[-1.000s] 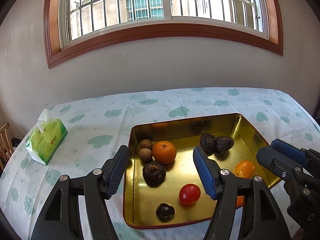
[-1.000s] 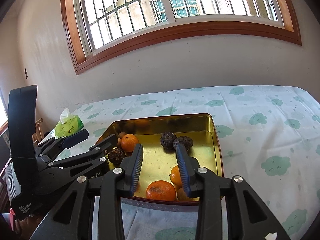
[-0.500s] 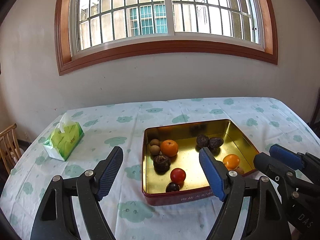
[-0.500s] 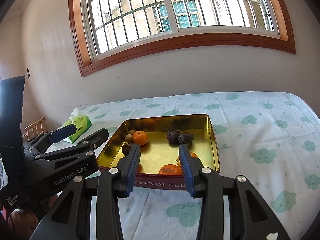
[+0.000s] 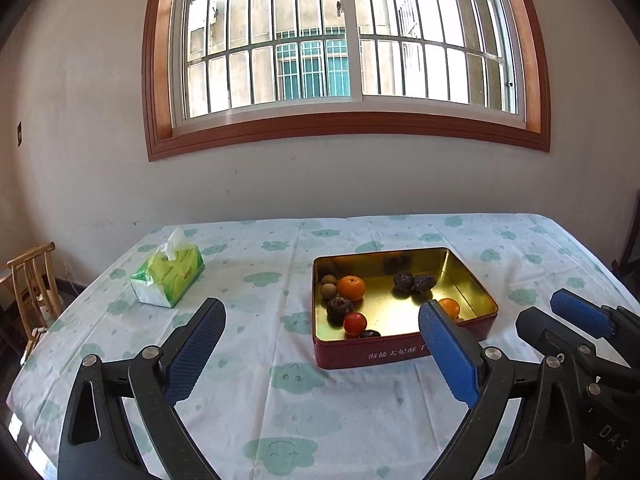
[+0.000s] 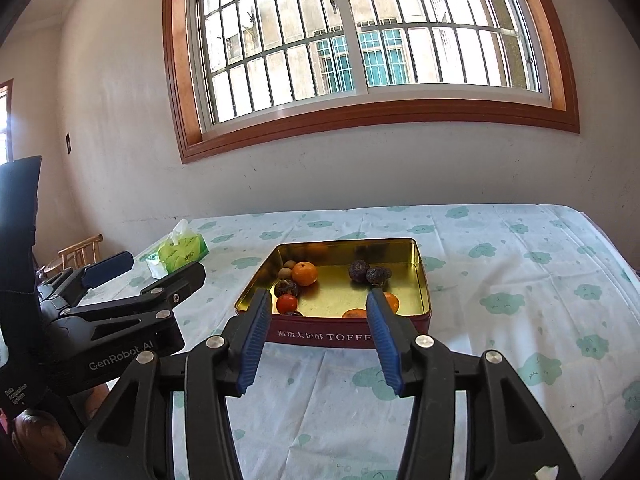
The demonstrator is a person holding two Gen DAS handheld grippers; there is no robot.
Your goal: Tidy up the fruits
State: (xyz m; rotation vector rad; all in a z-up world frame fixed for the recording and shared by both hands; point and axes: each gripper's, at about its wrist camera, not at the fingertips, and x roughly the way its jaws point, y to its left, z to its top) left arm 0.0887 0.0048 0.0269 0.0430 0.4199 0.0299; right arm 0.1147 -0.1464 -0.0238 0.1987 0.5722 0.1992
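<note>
Several small fruits lie loose in the gold-lined tin (image 5: 472, 280), which sits on the tabletop (image 5: 260, 264) towards its right half, ahead of both grippers. At the tin's left end are two pale brown round fruits (image 5: 329, 285), an orange (image 5: 351, 287), a dark wrinkled fruit (image 5: 339, 306), a red tomato (image 5: 355, 323) and a small dark fruit (image 5: 369, 334) against the near wall. Two more dark wrinkled fruits (image 6: 368, 273) sit near the far middle, and another orange (image 6: 390, 302) with a second one beside it lies near the right front.

All of them look light and round, so they would likely roll in the smooth metal tray. The tomato seems the softest and most easily bruised; the oranges give a little; the wrinkled ones probably offer the best hold. Each is best taken across its middle with gentle pressure.

The left gripper (image 5: 320, 354) is opening and already stands very wide, with nothing between its jaws. The right gripper (image 6: 318, 338) is opening too, about halfway, also empty. Neither touches the tin or any fruit.
</note>
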